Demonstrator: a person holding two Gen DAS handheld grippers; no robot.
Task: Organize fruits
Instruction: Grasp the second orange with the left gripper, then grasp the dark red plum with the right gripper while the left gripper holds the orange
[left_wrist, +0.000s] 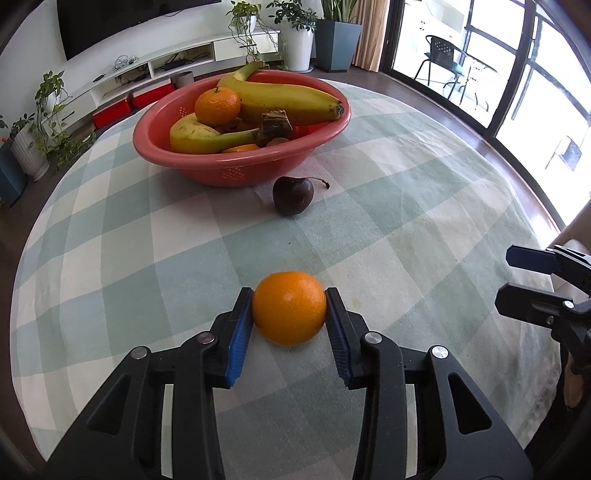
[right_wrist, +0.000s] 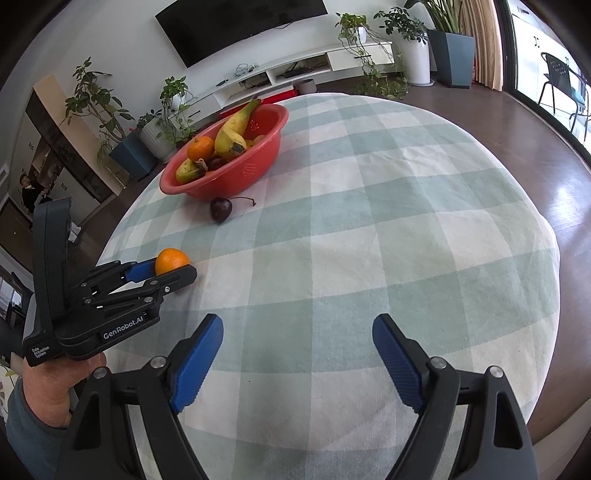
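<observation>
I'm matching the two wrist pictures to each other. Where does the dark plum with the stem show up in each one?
Left wrist view: the dark plum lies just above centre, right in front of the red bowl.
Right wrist view: the plum sits upper left of centre, below the bowl.
Shared landmark: the red bowl of bananas and oranges.

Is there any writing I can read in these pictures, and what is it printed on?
"GenRobot.AI": white print on the side of the black left gripper, seen from the right wrist camera.
"Data Acquisition System": small white print on the lower corner of that gripper's body.
No other writing is legible in either view.
</observation>
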